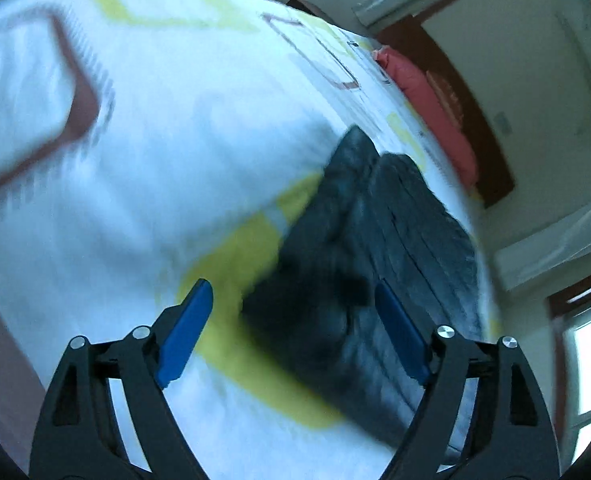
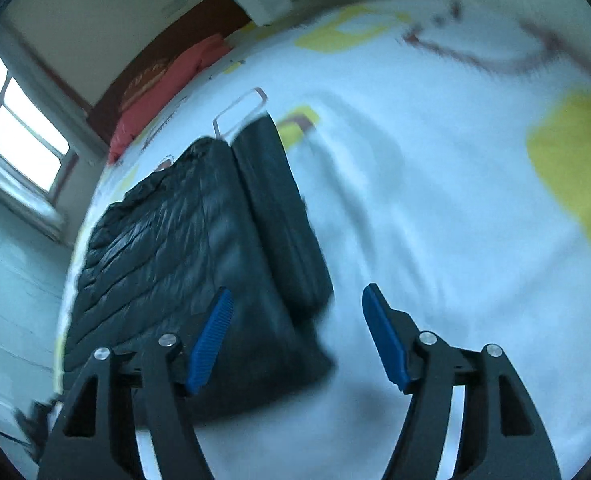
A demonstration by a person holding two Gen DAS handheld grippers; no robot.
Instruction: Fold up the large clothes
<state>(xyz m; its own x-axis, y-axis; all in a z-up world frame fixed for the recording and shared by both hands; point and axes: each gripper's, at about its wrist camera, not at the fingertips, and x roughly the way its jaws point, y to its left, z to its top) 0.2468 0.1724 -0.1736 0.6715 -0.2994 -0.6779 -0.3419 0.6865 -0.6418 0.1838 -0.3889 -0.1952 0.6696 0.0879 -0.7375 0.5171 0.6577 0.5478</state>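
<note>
Both views blurred. Landmark: black quilted jacket, folded into a compact bundle, lying on a bed sheet, white with yellow and brown shapes.

Left wrist view: left gripper has its jaws spread wide, nothing pinched. Left blue pad sits left of the jacket over a yellow patch of sheet; right blue pad sits over the jacket's near end. The jacket's near corner falls between the fingers, running away up and right from there. Contact with the fabric can't be told. Red pillow lies beyond the jacket at the bed's far edge, against a dark brown headboard.

Right wrist view: jacket fills the left-centre, a folded panel or sleeve along its right edge. Right gripper is spread too, holding nothing. Its left pad sits over the jacket's near right part; its right pad is over bare sheet right of the jacket. The jacket's near right corner is between the fingers. Window is far left of the jacket, red pillow beyond it.
</note>
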